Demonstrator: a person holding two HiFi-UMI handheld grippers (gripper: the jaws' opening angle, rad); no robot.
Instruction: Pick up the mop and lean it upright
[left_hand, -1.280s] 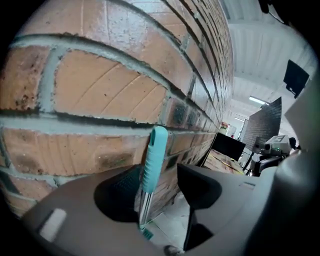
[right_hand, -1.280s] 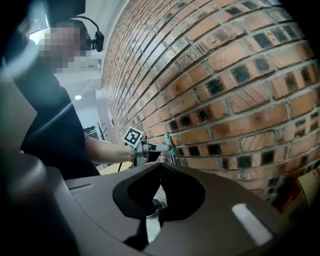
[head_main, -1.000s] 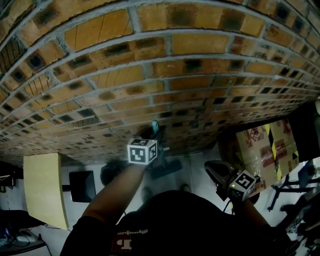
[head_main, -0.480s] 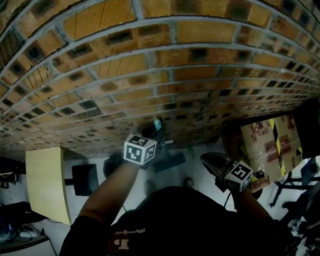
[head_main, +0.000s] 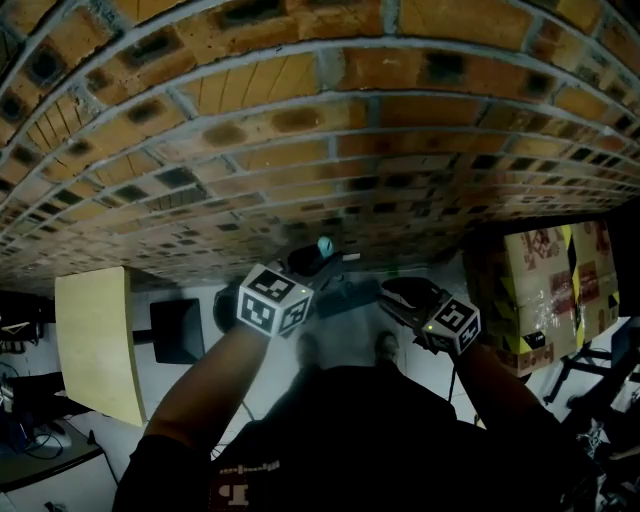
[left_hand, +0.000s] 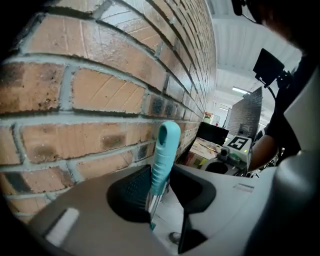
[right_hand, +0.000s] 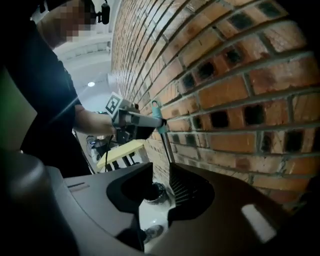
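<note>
The mop stands upright against the brick wall (head_main: 320, 130). Its teal handle (left_hand: 165, 150) sits between the jaws of my left gripper (left_hand: 160, 176), whose pads press on it; these jaws closed in and have just eased slightly. In the head view the teal handle tip (head_main: 325, 245) pokes out above the left gripper (head_main: 312, 262). The thin metal shaft (right_hand: 166, 145) runs down from it to the fingertips of my right gripper (right_hand: 161, 172). The right jaws have just been opening, with nothing between the pads. In the head view the right gripper (head_main: 388, 290) is just right of the shaft.
A pale yellow table (head_main: 95, 350) and a black box (head_main: 175, 330) stand at the left. A taped cardboard box (head_main: 545, 290) stands at the right by the wall. A dark flat shape (head_main: 345, 297) lies on the floor at the wall's foot, near the person's shoes.
The right gripper has swung left and in toward the wall and the mop shaft, now close to the left gripper. The left gripper, still on the teal handle, shifted a little.
</note>
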